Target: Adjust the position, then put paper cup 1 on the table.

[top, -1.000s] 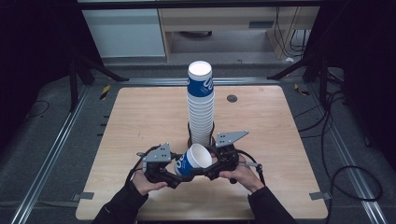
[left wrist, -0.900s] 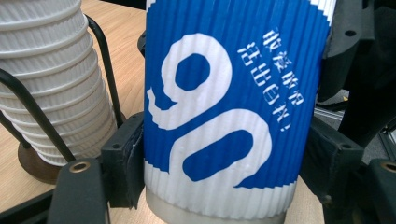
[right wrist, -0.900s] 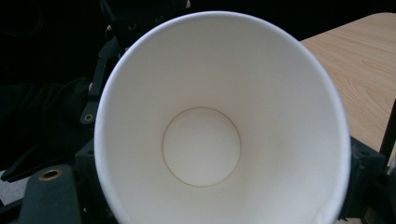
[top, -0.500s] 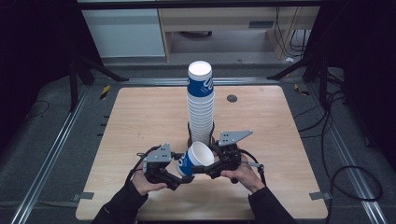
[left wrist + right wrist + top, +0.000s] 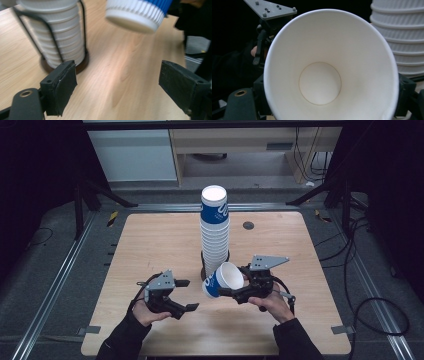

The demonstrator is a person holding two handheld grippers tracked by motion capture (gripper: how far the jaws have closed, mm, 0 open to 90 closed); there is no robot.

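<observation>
The right gripper (image 5: 226, 291) grasps a single paper cup (image 5: 224, 279) by its wall, near the rim. The cup lies tilted on its side, with the open white mouth turned toward the near right and the blue ribbed base pointing left. In the right gripper view the cup (image 5: 329, 72) stands between the two black jaws, its plain white inside and round bottom facing the camera. The cup hangs above the wooden table (image 5: 150, 250), just near and slightly right of the foot of the cup stack (image 5: 215, 232).

The left gripper (image 5: 185, 295) is released: its jaws have just been opening and now stand wide apart with nothing between them. In the left gripper view the bare tabletop (image 5: 120, 75) shows between the pads, with the ribbed base of the cup (image 5: 136, 13) higher up and to the right, apart from them. The left gripper sits to the left of the cup, near it but not touching.

The stack stands upright in a black wire holder (image 5: 82, 37) on a dark round base at the middle of the table. Its top cup carries a blue band with white markings, perhaps a logo or lettering, too small and blurred to read. A small dark round spot (image 5: 248, 225) lies on the far right part of the table.
</observation>
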